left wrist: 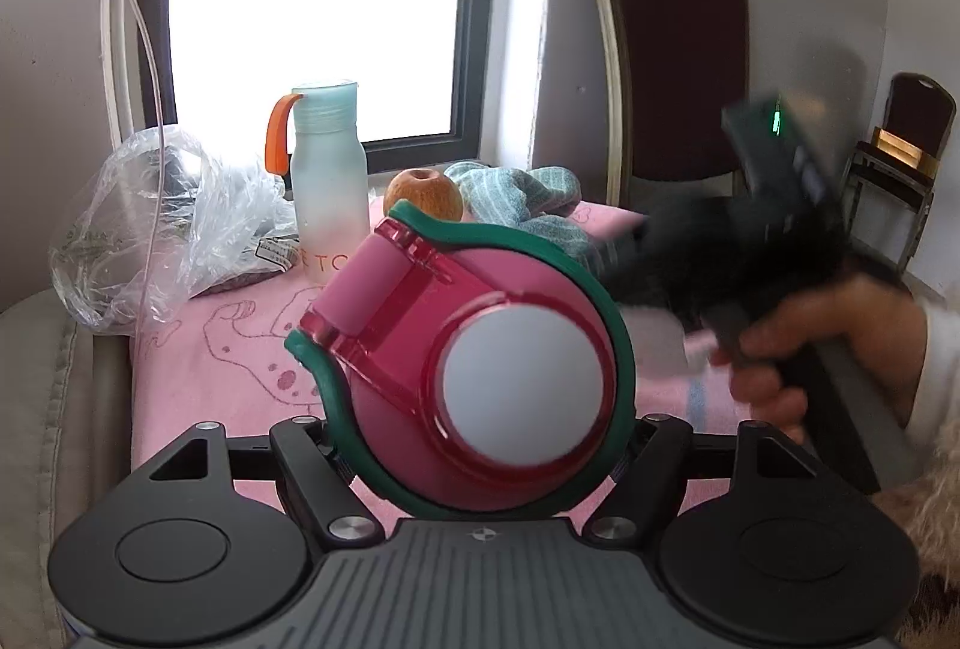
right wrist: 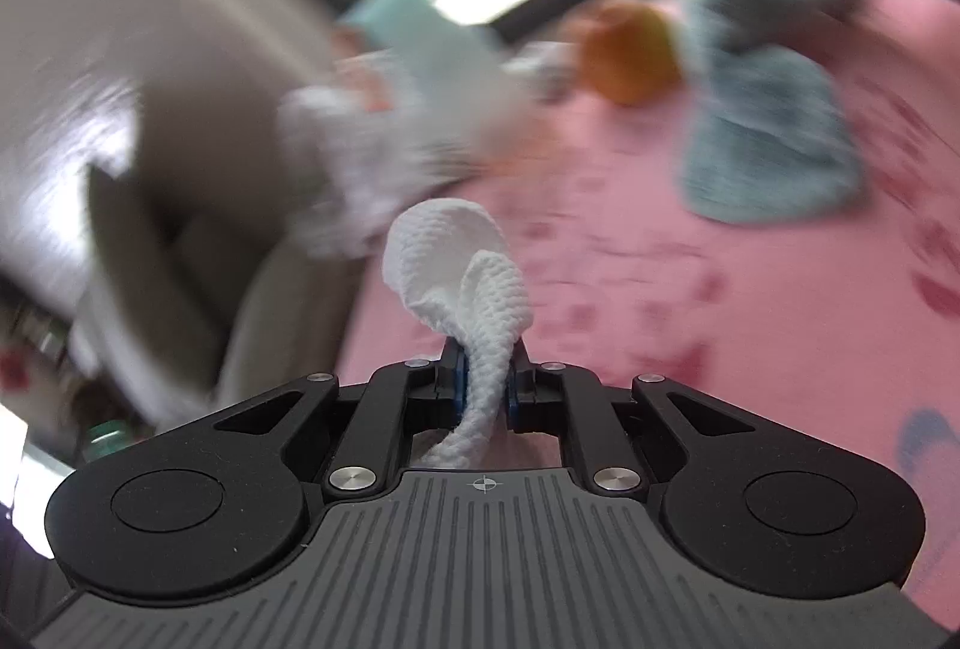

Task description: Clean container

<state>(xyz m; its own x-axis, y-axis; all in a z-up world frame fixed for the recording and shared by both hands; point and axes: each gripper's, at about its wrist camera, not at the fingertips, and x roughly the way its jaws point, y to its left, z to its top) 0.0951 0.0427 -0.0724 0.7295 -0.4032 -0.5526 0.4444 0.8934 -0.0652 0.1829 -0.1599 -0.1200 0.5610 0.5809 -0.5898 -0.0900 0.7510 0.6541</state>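
My left gripper (left wrist: 480,445) is shut on a pink bottle (left wrist: 480,367) with a red flip lid, a white round cap and a green carry loop, held above the pink cloth with its top toward the camera. My right gripper (right wrist: 485,379) is shut on a white paper tissue (right wrist: 462,265) that sticks out ahead of the fingers. The right gripper also shows blurred in the left wrist view (left wrist: 750,253), to the right of the bottle, in a person's hand.
A pink printed cloth (left wrist: 228,349) covers the table. On it stand a frosted bottle with an orange strap (left wrist: 327,181), an apple (left wrist: 423,193), a teal striped towel (left wrist: 522,199) and a clear plastic bag (left wrist: 162,223). Chairs (left wrist: 672,48) stand behind.
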